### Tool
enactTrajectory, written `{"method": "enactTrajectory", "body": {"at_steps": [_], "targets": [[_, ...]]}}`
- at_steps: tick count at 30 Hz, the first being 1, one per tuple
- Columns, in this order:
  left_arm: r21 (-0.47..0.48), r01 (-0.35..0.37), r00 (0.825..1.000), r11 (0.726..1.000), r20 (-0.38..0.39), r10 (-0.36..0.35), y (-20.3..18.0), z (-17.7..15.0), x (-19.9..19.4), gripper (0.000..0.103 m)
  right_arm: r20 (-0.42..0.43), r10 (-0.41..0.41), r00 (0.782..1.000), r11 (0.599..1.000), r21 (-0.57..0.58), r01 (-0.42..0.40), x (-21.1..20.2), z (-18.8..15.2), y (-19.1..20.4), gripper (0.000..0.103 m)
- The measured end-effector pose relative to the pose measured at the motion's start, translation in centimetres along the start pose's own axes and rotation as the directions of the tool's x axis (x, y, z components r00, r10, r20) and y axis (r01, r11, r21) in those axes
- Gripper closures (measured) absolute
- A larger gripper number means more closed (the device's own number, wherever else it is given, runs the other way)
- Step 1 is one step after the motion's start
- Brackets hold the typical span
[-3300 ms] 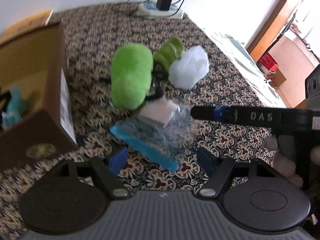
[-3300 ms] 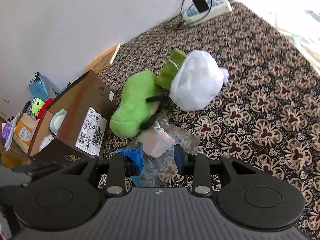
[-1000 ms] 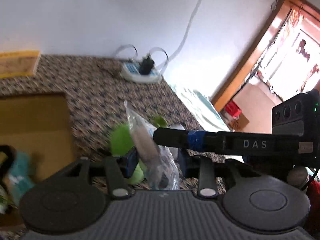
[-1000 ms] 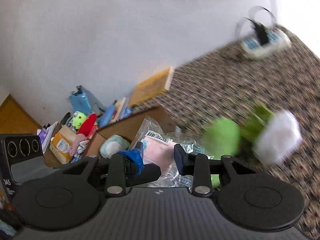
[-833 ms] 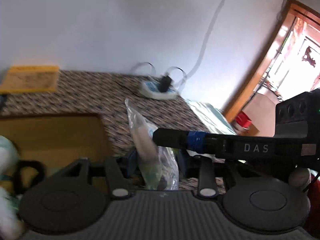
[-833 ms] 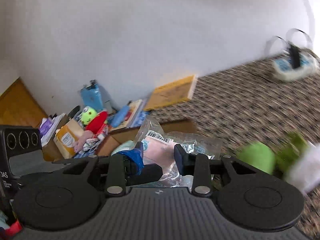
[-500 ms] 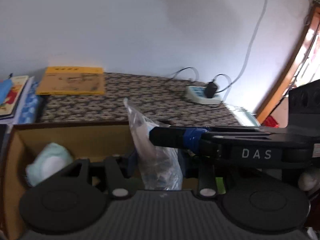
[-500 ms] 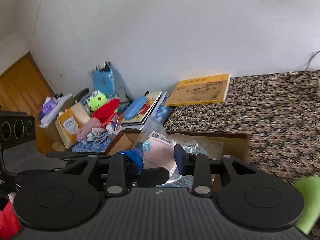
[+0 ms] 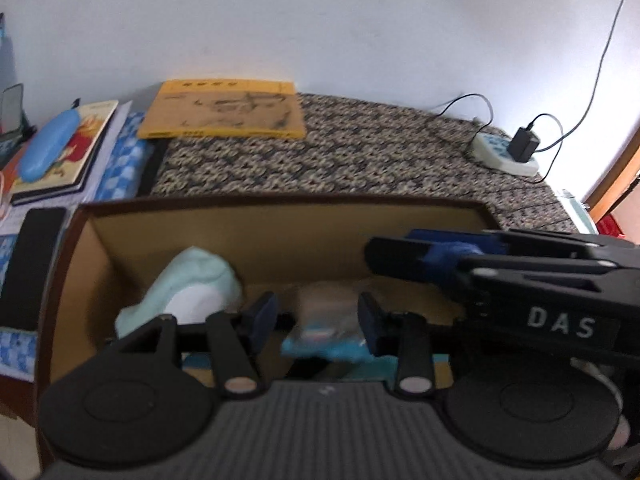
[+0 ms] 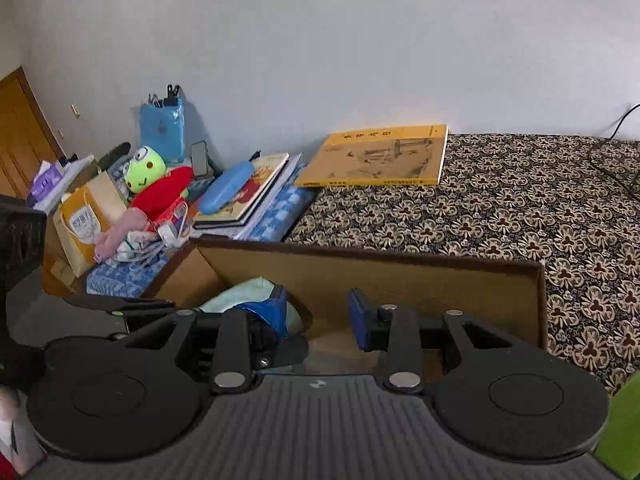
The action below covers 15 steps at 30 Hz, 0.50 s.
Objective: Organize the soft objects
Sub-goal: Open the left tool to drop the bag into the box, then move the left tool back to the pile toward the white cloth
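An open cardboard box (image 9: 280,200) fills the left wrist view, with a pale teal soft item (image 9: 192,284) lying in its left part. My left gripper (image 9: 316,316) hovers over the box and its jaws are opening. A clear bag with a pink item and blue strip (image 9: 324,320) shows blurred between and below its fingers; the left pad is clear of it. My right gripper (image 10: 316,316) stands open over the same box (image 10: 360,254), nothing gripped between its blue pads. Its finger reaches in from the right (image 9: 420,256).
A yellow book (image 10: 380,156) lies behind the box on the patterned cover. Left of the box are stacked books, a blue case (image 10: 226,192) and a frog plush (image 10: 144,168). A power strip (image 9: 504,152) sits far right. A green plush edge (image 10: 624,424) shows bottom right.
Both grippers swung left from the green plush to over the box and dipped. The bag, upright between the fingers before, now lies low in the box and is gone from the right fingers.
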State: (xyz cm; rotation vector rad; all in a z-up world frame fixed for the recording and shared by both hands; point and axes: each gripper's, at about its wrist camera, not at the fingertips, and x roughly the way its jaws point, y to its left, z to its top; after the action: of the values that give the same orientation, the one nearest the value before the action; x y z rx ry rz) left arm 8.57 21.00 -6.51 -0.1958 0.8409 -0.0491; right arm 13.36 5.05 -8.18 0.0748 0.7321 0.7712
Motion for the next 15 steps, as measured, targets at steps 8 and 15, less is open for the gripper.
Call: {"method": "enactTrajectory", "body": {"at_steps": [8, 15], "targets": [[0.023, -0.119, 0.992, 0.993, -0.026, 0.12, -0.5, -0.5, -0.4, 0.057, -0.01, -0.06, 0.998, 0.998, 0.031, 0.061, -1.0, -1.2, -0.1, 0.086], [0.069, -0.211, 0.977, 0.975, -0.027, 0.214, -2.7, -0.9, -1.5, 0.051, 0.009, -0.111, 0.994, 0.994, 0.019, 0.11, -2.9, -2.3, 0.1, 0.086]]}}
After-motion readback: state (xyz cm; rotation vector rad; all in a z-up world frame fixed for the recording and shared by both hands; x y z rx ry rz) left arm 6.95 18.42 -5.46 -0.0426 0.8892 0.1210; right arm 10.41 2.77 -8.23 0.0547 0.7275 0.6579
